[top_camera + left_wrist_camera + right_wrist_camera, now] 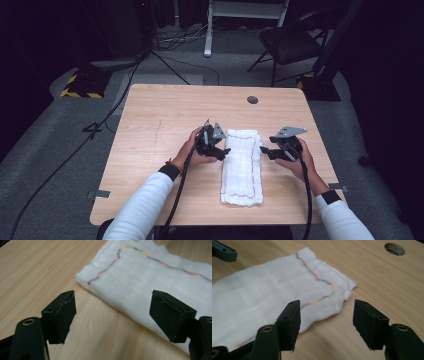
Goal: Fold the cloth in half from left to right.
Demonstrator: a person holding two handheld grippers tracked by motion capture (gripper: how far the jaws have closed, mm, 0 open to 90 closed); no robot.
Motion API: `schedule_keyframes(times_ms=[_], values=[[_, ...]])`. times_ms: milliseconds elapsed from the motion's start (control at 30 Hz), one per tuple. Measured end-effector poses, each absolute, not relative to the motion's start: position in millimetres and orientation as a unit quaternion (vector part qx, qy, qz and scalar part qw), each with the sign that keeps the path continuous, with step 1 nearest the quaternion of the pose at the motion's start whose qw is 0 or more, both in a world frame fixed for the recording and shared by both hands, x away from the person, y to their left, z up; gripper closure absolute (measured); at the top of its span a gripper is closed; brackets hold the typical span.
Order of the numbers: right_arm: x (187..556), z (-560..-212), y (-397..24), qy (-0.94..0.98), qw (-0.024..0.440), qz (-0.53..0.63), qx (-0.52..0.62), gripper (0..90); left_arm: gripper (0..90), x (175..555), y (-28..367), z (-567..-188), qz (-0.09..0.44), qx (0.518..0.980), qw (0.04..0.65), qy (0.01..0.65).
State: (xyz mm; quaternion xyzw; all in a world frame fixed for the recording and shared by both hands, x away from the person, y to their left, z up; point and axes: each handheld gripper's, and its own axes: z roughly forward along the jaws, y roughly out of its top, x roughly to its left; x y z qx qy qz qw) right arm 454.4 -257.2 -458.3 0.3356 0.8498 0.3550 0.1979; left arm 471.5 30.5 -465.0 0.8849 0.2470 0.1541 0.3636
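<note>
The folded white cloth (242,167) lies mid-frame between the left gripper (223,151) and right gripper (265,152). Both stand wide, holding nothing. A round hole (252,100) sits in the table (150,130) above, well apart.

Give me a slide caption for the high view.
Two open tongs, left and right, flank a folded white cloth on a wooden table.

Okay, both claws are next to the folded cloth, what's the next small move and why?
Probably bring both claws in to the far corners of the cloth and lower them. The left claw and right claw flank its far end with jaws apart and nothing between them. In each gripper view a corner lies just ahead on the table, so a short reach would likely allow a pinch for another fold.
</note>
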Motion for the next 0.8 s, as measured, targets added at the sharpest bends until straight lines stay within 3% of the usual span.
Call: schedule_keyframes(times_ms=[333, 800], values=[[506, -472, -242, 0.84, 0.191, 0.35, 0.37, 40.9, 21.4, 523, 10, -483, 0.135, 0.868, 0.364, 0.309], [539, -490, -232, 0.836, 0.162, 0.329, 0.408, 39.8, 16.7, 544, 5, -500, 0.108, 0.862, 0.353, 0.348]])
